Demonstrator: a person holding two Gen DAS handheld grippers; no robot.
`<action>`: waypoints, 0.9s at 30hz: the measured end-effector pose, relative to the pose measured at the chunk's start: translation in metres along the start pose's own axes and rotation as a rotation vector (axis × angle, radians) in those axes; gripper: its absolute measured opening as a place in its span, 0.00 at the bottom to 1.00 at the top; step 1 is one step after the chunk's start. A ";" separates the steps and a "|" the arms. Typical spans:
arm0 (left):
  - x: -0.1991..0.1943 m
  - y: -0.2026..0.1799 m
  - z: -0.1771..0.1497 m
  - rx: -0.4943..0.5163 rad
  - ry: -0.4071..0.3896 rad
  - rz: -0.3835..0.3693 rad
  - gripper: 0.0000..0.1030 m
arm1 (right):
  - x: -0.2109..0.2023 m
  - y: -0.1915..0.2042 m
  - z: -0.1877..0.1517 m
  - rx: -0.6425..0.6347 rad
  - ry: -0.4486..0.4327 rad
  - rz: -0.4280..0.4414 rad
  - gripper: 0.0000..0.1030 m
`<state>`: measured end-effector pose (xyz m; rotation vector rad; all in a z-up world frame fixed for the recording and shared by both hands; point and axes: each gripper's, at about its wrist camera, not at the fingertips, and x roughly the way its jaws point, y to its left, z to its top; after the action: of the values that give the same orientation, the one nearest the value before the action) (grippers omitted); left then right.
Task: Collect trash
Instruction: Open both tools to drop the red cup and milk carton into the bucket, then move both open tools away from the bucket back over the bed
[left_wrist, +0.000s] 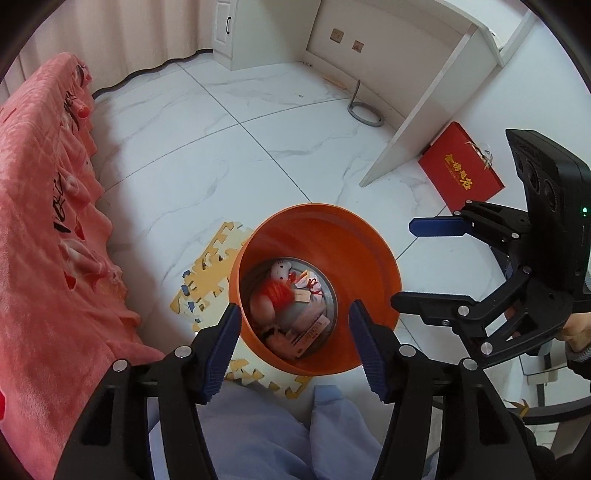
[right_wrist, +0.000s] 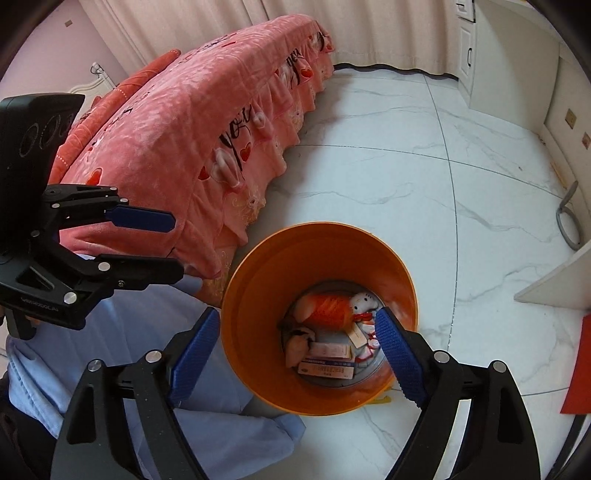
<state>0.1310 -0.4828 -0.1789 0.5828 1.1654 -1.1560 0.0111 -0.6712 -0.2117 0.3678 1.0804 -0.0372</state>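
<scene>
My left gripper (left_wrist: 293, 345) hangs wide open and empty above the orange bin (left_wrist: 369, 254), which stands on the tiled floor (left_wrist: 207, 147) beside the bed. The small boxes (right_wrist: 325, 365) and plush toy (right_wrist: 364, 302) inside look light; I'd pinch a box edge. My right gripper (right_wrist: 295, 356) is equally spread, holding nothing.

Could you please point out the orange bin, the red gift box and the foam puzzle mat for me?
orange bin (left_wrist: 369, 254): left wrist view, on its inner wall.
red gift box (left_wrist: 460, 168): left wrist view, on its top face by the gold lettering.
foam puzzle mat (left_wrist: 218, 251): left wrist view, on the bare yellow part left of the bin.
</scene>
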 end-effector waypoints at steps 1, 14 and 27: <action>-0.002 0.000 -0.001 0.001 -0.004 0.001 0.60 | -0.002 0.001 0.000 -0.001 -0.003 0.001 0.82; -0.051 0.007 -0.028 -0.042 -0.080 0.054 0.78 | -0.042 0.045 0.014 -0.043 -0.059 0.048 0.83; -0.150 0.022 -0.095 -0.141 -0.223 0.163 0.92 | -0.086 0.152 0.039 -0.209 -0.131 0.153 0.91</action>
<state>0.1191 -0.3352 -0.0781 0.4215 0.9801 -0.9643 0.0345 -0.5535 -0.0793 0.2549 0.9146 0.1847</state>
